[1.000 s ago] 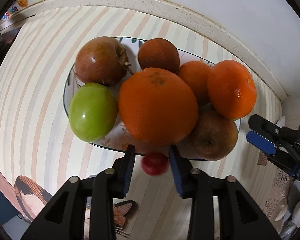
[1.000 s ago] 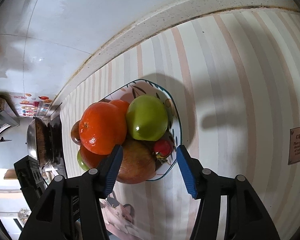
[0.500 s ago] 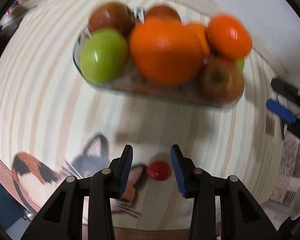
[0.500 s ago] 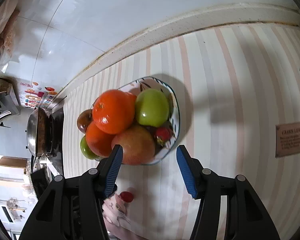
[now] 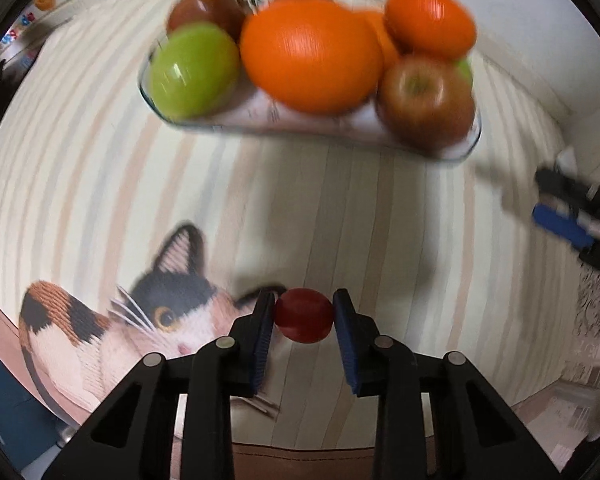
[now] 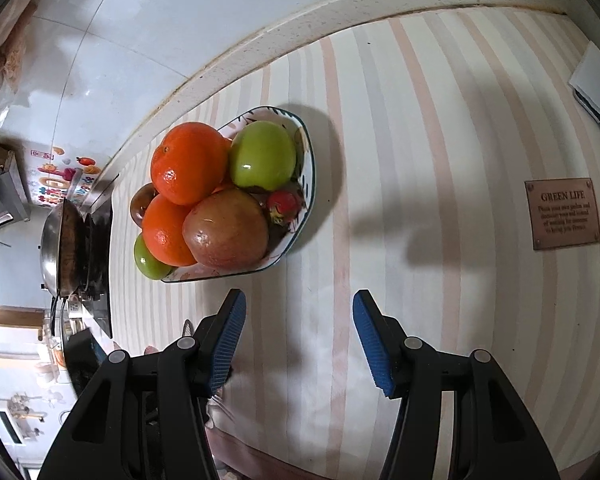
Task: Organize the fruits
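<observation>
My left gripper (image 5: 304, 314) is shut on a small red fruit (image 5: 304, 321), with both blue pads against its sides, low over the striped cloth near the front edge. The patterned plate (image 5: 260, 114) stands farther back, piled with a big orange (image 5: 310, 56), a green apple (image 5: 192, 70), a brown-red apple (image 5: 426, 102) and more fruit. My right gripper (image 6: 298, 338) is open and empty, in front of the same plate (image 6: 306, 168). A small red strawberry-like fruit (image 6: 285, 206) lies at the plate's rim.
A cat picture (image 5: 140, 320) is printed on the cloth at the front left. A stove with a pan (image 6: 66, 240) stands left of the plate. A brown "GREEN LIFE" label (image 6: 564, 214) is at the right. The wall runs behind the plate.
My left gripper has pulled back from the plate toward the front edge, and its jaws have closed on the small red fruit. My right gripper has drawn back a little, still open.
</observation>
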`<state>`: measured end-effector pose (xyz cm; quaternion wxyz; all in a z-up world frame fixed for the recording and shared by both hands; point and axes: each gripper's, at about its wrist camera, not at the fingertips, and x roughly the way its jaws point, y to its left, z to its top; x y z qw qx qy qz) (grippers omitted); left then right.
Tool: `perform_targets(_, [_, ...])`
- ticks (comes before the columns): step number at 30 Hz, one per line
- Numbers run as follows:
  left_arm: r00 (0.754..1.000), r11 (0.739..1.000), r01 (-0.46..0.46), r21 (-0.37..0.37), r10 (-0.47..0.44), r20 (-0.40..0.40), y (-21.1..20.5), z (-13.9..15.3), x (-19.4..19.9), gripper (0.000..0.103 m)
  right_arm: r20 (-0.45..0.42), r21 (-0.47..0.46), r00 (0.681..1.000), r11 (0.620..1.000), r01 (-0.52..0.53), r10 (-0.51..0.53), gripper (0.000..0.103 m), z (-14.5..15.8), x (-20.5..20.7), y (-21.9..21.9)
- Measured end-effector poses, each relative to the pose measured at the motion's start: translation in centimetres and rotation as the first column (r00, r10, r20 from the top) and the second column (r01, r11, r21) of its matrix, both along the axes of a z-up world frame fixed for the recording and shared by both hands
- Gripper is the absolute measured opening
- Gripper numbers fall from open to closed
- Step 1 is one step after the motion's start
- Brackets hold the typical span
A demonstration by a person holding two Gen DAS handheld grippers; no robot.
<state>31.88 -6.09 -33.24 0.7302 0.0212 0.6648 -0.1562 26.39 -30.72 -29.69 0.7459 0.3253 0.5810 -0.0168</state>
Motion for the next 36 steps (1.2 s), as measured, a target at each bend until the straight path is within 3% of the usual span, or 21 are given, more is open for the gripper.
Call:
perform_targets(8, [0.985, 0.994, -0.104, -0.031, 0.107, 0.134, 2.5, 2.8, 6.6, 0.028, 0.037, -0.004, 0.998, 0.999, 0.043, -0.043, 0.059, 0.6, 1.8, -0.8])
perform_targets(11, [0.976, 0.996, -0.084, -0.008, 0.084, 0.201, 2.3, 2.8, 8.3, 0.028, 0.05, -0.012, 0.998, 0.999, 0.051, -0.05, 0.059, 1.0, 2.8, -1.0])
perform_targets(16, [0.956, 0.998, -0.014, 0.055, -0.002, 0.292, 2.0, 2.7, 7.7, 0.028, 0.079, -0.033, 0.996, 0.998, 0.049, -0.047, 0.059, 2.5, 3.4, -1.1])
perform_targets(22, [0.959, 0.997, -0.035, 0.068, 0.014, 0.283, 2.1, 2.5, 7.3, 0.032, 0.071, -0.036, 0.997, 0.998, 0.043, -0.04, 0.059, 2.7, 3.2, -1.2])
perform_targets(26, [0.964, 0.995, -0.095, 0.02, 0.087, 0.251, 3.5, 2.9, 7.2, 0.033, 0.082, -0.032, 0.996, 0.999, 0.031, -0.029, 0.059, 3.1, 2.8, -1.1])
perform_targets(29, [0.96, 0.992, -0.129, -0.011, 0.128, 0.247, 4.4, 4.2, 7.0, 0.05, 0.095, -0.05, 0.995, 0.999, 0.012, -0.007, 0.059, 3.8, 2.7, -0.9])
perform_targets(30, [0.958, 0.99, -0.138, -0.016, 0.138, 0.252, 4.7, 4.6, 6.7, 0.061, 0.099, -0.063, 0.995, 0.998, 0.003, 0.004, 0.06, 4.1, 2.7, -0.7])
perform_targets(31, [0.955, 0.989, -0.145, -0.019, 0.145, 0.257, 5.0, 5.2, 6.3, 0.074, 0.101, -0.075, 0.995, 0.997, -0.005, 0.012, 0.065, 4.3, 2.7, -0.6])
perform_targets(33, [0.951, 0.99, -0.143, -0.002, 0.138, 0.275, 5.2, 6.0, 5.3, 0.085, 0.104, -0.157, 0.993, 0.987, -0.04, 0.057, 0.075, 5.2, 2.6, 0.3])
perform_targets(36, [0.952, 0.991, -0.133, 0.033, 0.118, 0.284, 4.9, 7.1, 3.7, 0.086, 0.102, -0.282, 0.985, 0.954, -0.104, 0.138, 0.087, 6.5, 2.5, 2.2])
